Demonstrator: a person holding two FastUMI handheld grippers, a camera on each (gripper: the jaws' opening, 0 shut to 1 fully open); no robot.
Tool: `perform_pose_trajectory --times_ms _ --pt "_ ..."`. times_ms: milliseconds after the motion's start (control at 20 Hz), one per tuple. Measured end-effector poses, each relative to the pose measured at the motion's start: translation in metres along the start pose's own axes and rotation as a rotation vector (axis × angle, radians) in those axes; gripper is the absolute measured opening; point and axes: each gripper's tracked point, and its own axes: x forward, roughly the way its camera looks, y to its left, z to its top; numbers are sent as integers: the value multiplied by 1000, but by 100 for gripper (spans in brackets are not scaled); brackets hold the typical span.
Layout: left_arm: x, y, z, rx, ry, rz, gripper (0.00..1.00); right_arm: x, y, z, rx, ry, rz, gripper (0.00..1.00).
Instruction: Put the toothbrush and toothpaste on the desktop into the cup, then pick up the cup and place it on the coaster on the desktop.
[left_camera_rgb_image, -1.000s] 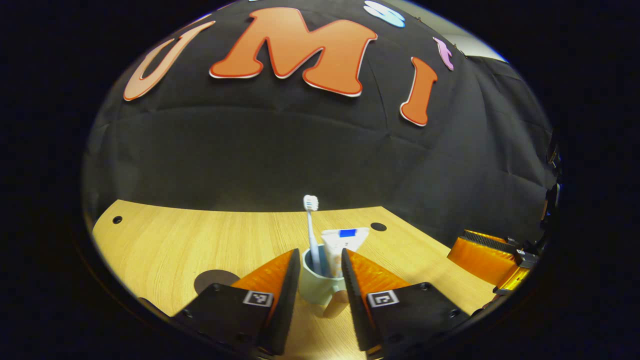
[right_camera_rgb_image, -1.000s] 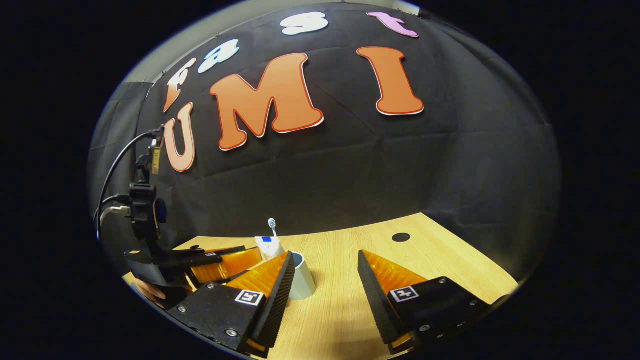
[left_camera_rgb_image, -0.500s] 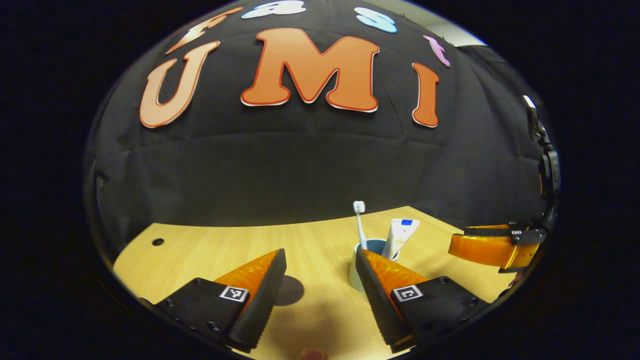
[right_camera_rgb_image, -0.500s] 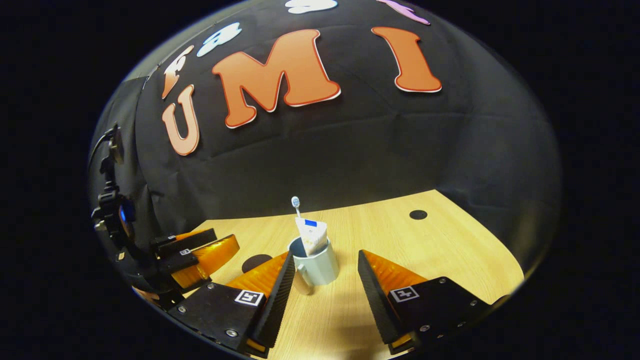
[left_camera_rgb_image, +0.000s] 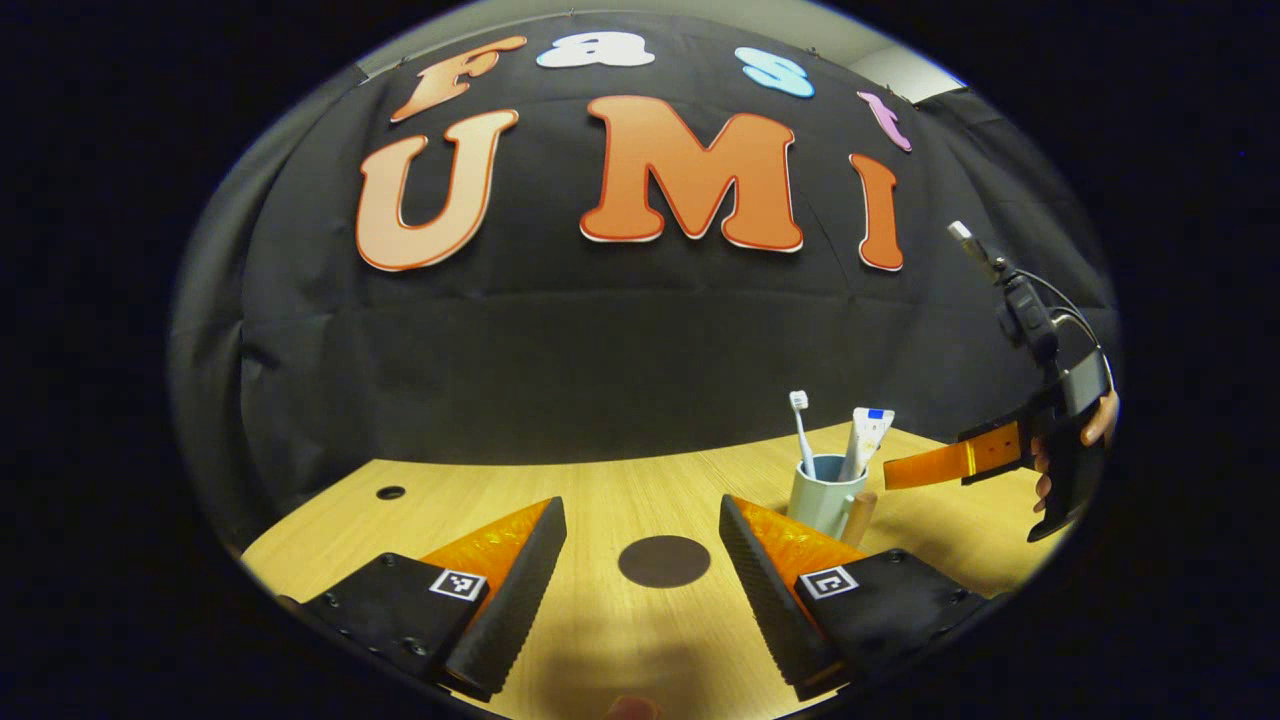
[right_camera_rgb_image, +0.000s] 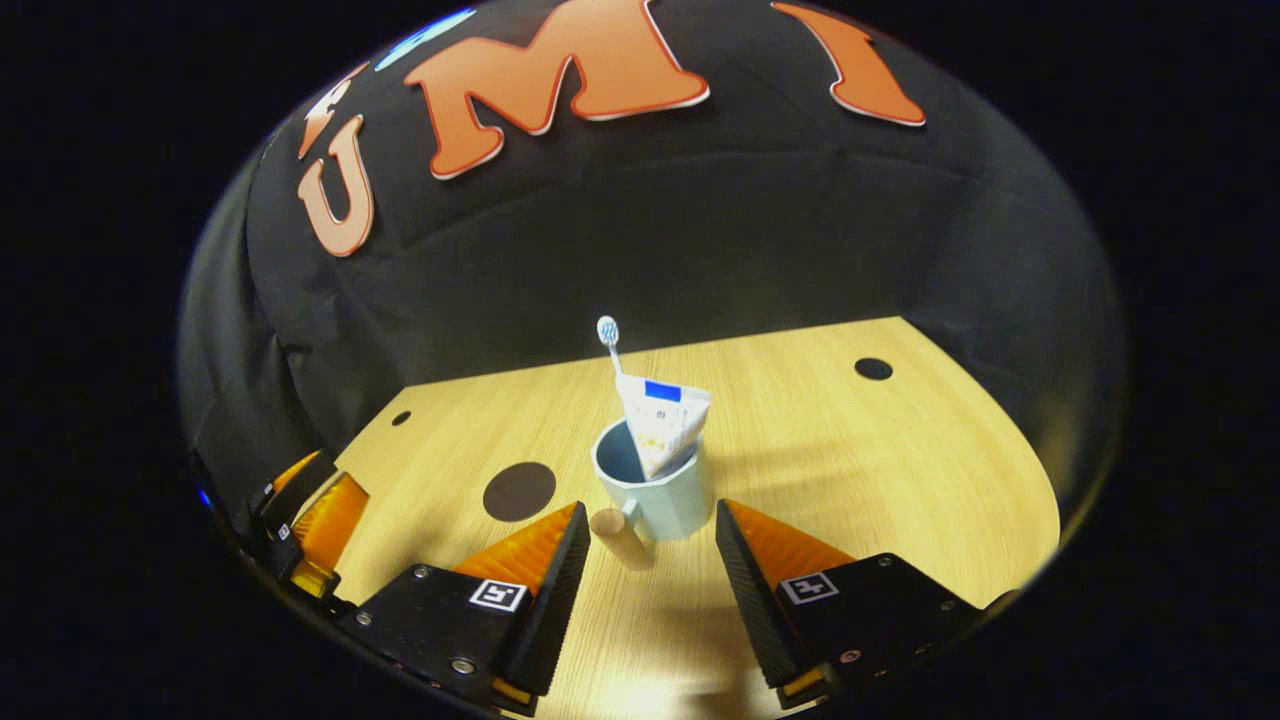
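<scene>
- In the left gripper view, the left gripper (left_camera_rgb_image: 640, 560) had its fingers spread wide over the light wooden counter (left_camera_rgb_image: 500, 490), with nothing between them except the flat dark round coaster (left_camera_rgb_image: 664, 560) lying on the wood.
- That view also gave the pale blue ceramic cup (left_camera_rgb_image: 822, 497) with a wooden handle, standing on the counter beyond the right-hand finger, apart from the coaster, and the right gripper (left_camera_rgb_image: 935, 465) farther off with a person's hand (left_camera_rgb_image: 1098, 425) behind it.
- The right gripper view looked down into the cup (right_camera_rgb_image: 660, 485): the right gripper (right_camera_rgb_image: 645, 570) had its fingers spread with the cup just ahead of the gap, neither finger touching it.
- The coaster (right_camera_rgb_image: 519, 491) lay to the cup's left there, with bare wood between them.
- Open counter stretched right of the cup toward the curved edge (right_camera_rgb_image: 1040, 480).
- In the cup stood the white toothbrush (right_camera_rgb_image: 610, 345), head up, and the white toothpaste tube (right_camera_rgb_image: 660, 425) with a blue patch, leaning on the rim.
</scene>
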Motion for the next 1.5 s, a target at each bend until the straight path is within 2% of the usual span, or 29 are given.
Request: perform_pose_trajectory --times_ms 300,350,450,550,650,700,750,800,850,900,1150,1250,1300,1350,1450,1500 --pt "-15 23 20 -36 -123 16 98 22 5 -13 -6 178 -49 77" --pt "-16 24 17 -45 -118 16 96 26 8 -14 -4 203 -50 77" --pt "-14 32 3 -80 -91 25 99 37 13 -20 4 267 -35 77" --pt "-15 40 -7 -101 -69 31 98 47 13 -25 32 327 -53 77" --pt "-17 52 -6 -95 -76 56 98 56 10 -28 53 373 -91 72" --pt "-18 54 -4 -95 -85 63 98 61 7 -28 44 382 -113 62" --pt "-19 55 -2 -100 -92 67 98 61 4 -30 29 389 -138 61" --pt "-21 55 -1 -106 -97 65 98 63 2 -31 8 400 -163 68" --pt "-22 55 -1 -110 -101 65 98 67 0 -32 -15 409 -184 58" --pt "-21 56 -1 -115 -103 65 97 71 0 -35 -37 417 -197 66" --pt "-23 57 0 -132 -115 71 96 81 -7 -40 -26 429 -210 66" --pt "-25 58 -3 -131 -108 78 97 77 -7 -39 -37 436 -216 61" --pt "-23 61 -3 -131 -106 82 97 77 -10 -42 -51 439 -225 54" --pt "-20 63 -2 -132 -106 84 97 76 -10 -43 -58 446 -226 55" --pt "-18 65 0 -134 -107 87 97 73 -10 -38 -60 439 -231 28" --pt "-18 66 -2 -135 -107 87 97 75 -11 -40 -64 439 -230 22"
